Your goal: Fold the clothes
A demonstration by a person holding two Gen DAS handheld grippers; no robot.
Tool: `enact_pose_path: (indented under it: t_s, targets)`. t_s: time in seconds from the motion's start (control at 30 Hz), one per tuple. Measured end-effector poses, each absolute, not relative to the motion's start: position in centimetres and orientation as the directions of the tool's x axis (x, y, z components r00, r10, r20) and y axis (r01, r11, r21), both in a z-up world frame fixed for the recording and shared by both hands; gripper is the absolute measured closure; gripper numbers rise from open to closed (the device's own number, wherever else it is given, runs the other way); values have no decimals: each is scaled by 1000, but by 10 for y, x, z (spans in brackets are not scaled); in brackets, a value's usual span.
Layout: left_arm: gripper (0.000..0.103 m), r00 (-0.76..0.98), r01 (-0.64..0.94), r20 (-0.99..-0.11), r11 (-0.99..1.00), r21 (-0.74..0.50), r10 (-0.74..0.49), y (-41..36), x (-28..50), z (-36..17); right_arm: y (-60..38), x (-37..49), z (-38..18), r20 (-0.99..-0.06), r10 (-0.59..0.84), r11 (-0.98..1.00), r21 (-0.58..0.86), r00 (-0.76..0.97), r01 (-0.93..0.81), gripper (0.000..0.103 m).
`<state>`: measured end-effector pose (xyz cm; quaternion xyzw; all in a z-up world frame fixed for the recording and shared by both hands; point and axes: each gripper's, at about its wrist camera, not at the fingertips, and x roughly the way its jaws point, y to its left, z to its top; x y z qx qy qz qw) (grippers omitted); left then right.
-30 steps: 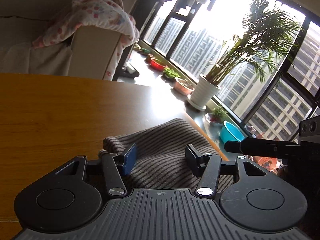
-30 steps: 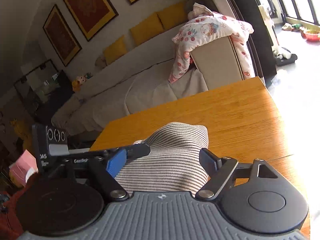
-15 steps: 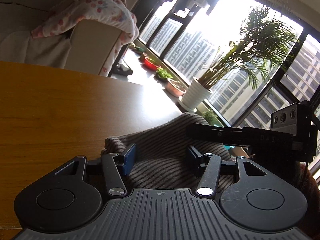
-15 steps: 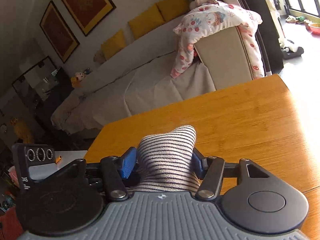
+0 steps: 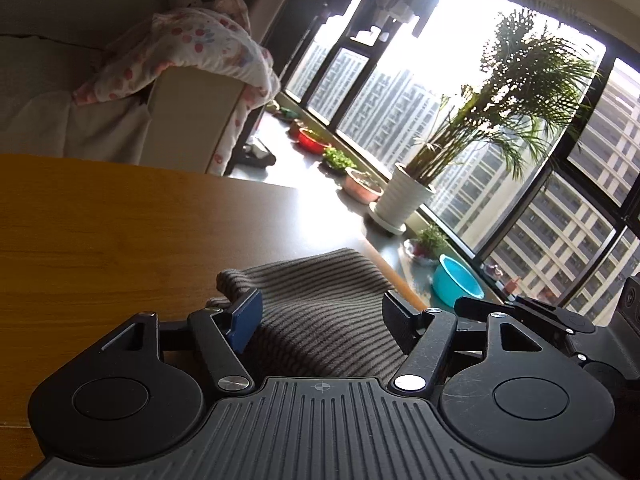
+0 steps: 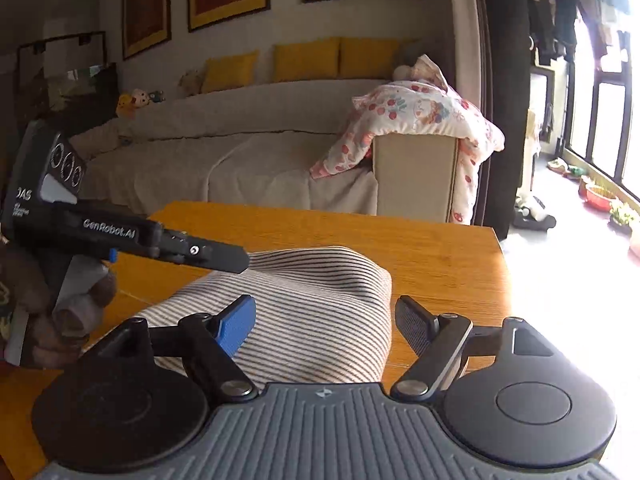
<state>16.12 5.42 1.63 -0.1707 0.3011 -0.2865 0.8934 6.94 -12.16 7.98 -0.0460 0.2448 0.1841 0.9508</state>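
Striped knit, the garment (image 6: 304,312) lies bunched on the wooden worktop (image 6: 436,256), right in front of both tools and near the worktop's window-side edge. From the right hand-held gripper (image 6: 324,322) it sits dead ahead and slightly below, its long axis running away from the camera toward the sofa (image 6: 248,156); the near end spreads between the fingers, the blue pad (image 6: 236,328) resting against the cloth while the black pad (image 6: 412,324) stands clear of it over bare wood. Its jaws are opening, with fabric between them but not pinched. The left hand-held gripper (image 5: 320,320) comes at the same heap from the other side, with cloth lying between its pads too; its jaws are also opening, and neither pad looks to be pressing. In the right view the left tool (image 6: 216,256) reaches over the far left of the garment, a hand (image 6: 60,312) wrapped round its grip. Both tools tilt gently downward. Neither is clearly nearer; each has an end of the garment within its spread fingers. I judge the next fold depends on each closing on its own edge
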Motion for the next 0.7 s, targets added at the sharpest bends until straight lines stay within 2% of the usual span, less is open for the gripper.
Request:
enact_pose_path:
  t_s: [0.1, 0.17, 0.23, 0.33, 0.47, 0.57, 0.63, 0.7]
  targets:
    - [30, 661, 420, -434, 781, -462, -612, 53, 141, 25, -94, 50, 60, -522, 301, 906, -103, 798, -410, 20]
    - [31, 651, 437, -438, 777, -453, -620, 50, 127, 27, -81, 40, 48, -499, 256, 905, -178, 828, -387, 18]
    - [31, 641, 450, -451, 779, -436, -622, 47, 116, 25, -78, 36, 48, -492, 242, 910, -183, 836, -372, 18]
    - [35, 646, 432, -521, 830, -353, -558, 41, 106, 16, -85, 37, 56, -509, 281, 916, -111, 813, -386, 18]
    - [33, 638, 395, -554, 845, -359, -534, 48, 105, 2, -130, 48, 66, -530, 389, 920, 180, 754, -348, 13]
    - [30, 638, 394, -555, 845, -360, -534, 49, 106, -1, -160, 60, 50, -571, 431, 897, 353, 699, -265, 8]
    - [30, 635, 398, -559, 846, -355, -533, 49, 107, -2, -167, 62, 36, -582, 449, 881, 413, 678, -230, 8]
    - [29, 636, 397, -561, 848, -351, -530, 50, 106, -2, -169, 60, 31, -560, 482, 857, 462, 673, -229, 16]
